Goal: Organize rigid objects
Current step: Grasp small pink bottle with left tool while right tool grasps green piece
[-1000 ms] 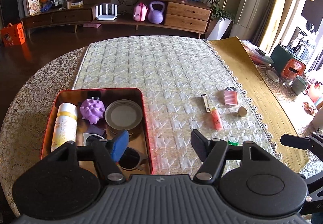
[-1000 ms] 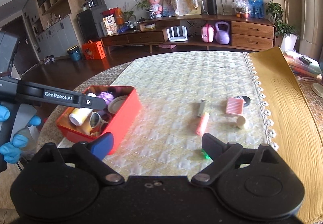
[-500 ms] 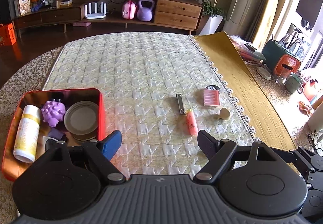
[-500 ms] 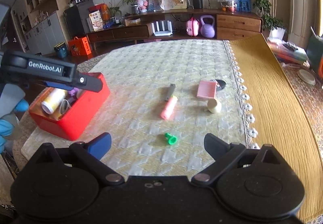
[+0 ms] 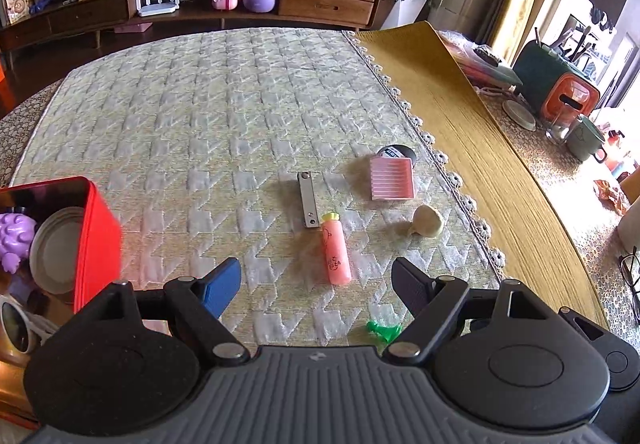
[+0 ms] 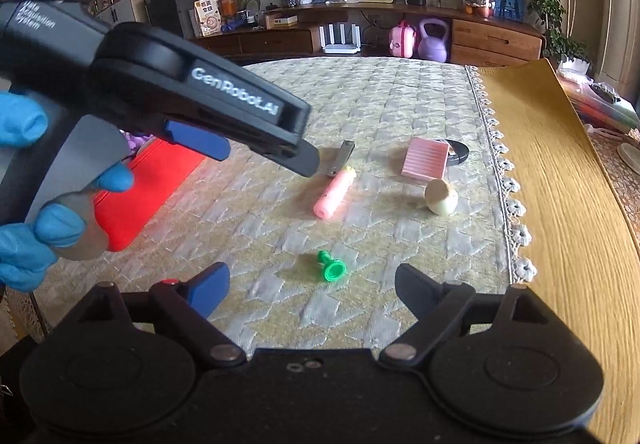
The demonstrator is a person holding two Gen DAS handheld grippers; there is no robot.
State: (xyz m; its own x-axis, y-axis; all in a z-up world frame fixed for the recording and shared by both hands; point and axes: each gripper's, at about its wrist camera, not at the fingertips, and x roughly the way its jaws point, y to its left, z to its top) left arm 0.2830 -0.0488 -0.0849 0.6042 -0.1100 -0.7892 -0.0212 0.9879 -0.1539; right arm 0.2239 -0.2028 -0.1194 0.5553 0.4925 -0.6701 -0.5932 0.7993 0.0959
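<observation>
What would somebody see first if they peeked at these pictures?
Probably the bright red tin at the left edge of the quilted mat, with a purple spiky toy and a round metal lid inside. Next, the little things loose on the mat: a pink carrot-shaped tube in the middle, a tiny green piece nearer the camera, and a pink ridged box further back.
</observation>
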